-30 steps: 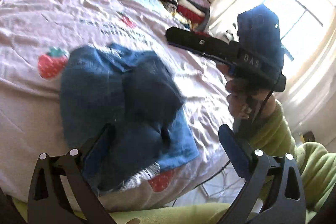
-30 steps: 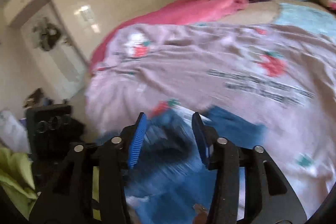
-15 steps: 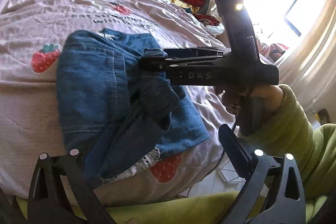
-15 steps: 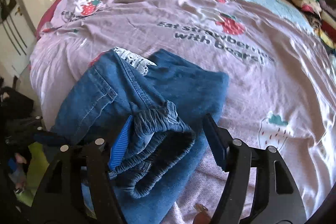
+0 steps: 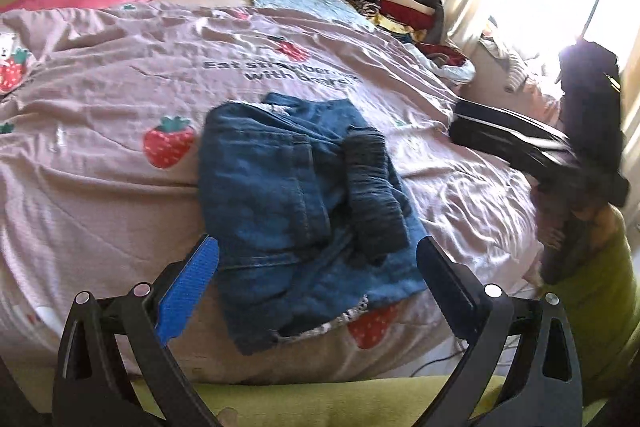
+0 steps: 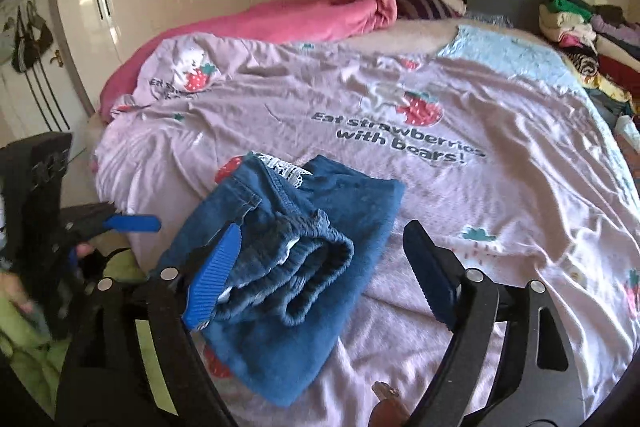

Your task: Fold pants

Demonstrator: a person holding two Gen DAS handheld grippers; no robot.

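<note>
With the left gripper (image 5: pixel 318 279) and right gripper (image 6: pixel 320 267) both empty, jaws wide, the bunched pants (image 5: pixel 296 211) near the bed (image 5: pixel 100 187) edge could unfold

L gripper (image 5: pixel 318 267): jaws spread wide, nothing between pads, held low and level. R gripper (image 6: pixel 320 267): jaws likewise wide apart, nothing gripped. In L wrist view, R hand (image 5: pixel 560 223) wraps R gripper's handle; sleeve green.
</note>
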